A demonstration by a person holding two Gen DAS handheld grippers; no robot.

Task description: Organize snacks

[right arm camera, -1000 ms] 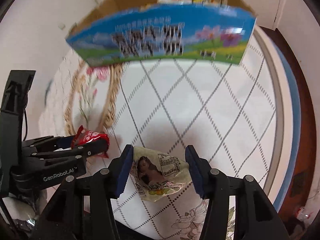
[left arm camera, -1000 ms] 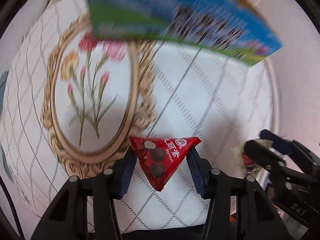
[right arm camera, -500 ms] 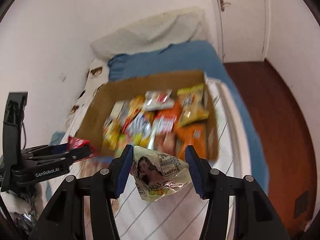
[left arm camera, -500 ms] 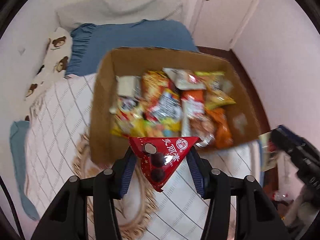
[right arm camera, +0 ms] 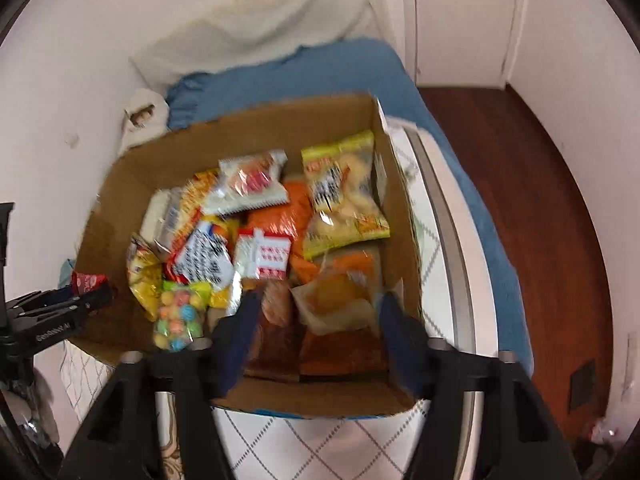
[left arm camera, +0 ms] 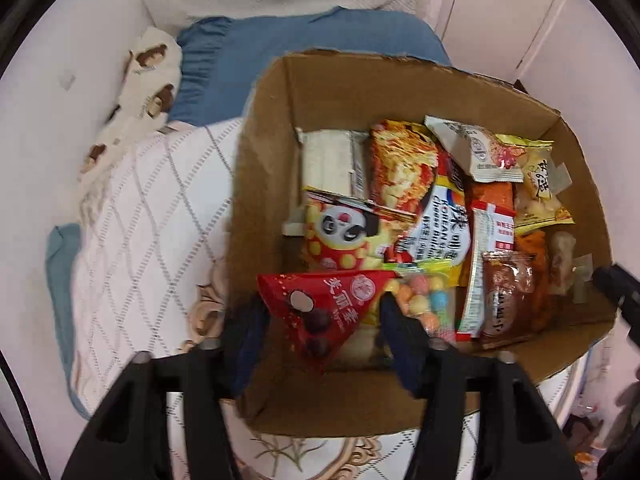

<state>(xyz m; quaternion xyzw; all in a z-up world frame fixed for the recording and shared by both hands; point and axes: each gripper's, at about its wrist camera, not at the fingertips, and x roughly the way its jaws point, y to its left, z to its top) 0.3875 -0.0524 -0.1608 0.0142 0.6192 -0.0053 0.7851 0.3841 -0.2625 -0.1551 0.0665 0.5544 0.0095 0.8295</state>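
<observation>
Quilted bed (left arm camera: 152, 216), cardboard box (left arm camera: 264, 184) of snacks: your left gripper (left arm camera: 324, 316), jaws just parting, hangs over the box's near-left corner with the red triangular packet (left arm camera: 320, 308) loose between them, tip down; your right gripper (right arm camera: 316, 320) gapes empty.

Soft, even indoor light, both fisheye views bent and dark at the corners, with motion blur on the cardboard box (right arm camera: 256, 128) and glare on foil packets.
</observation>
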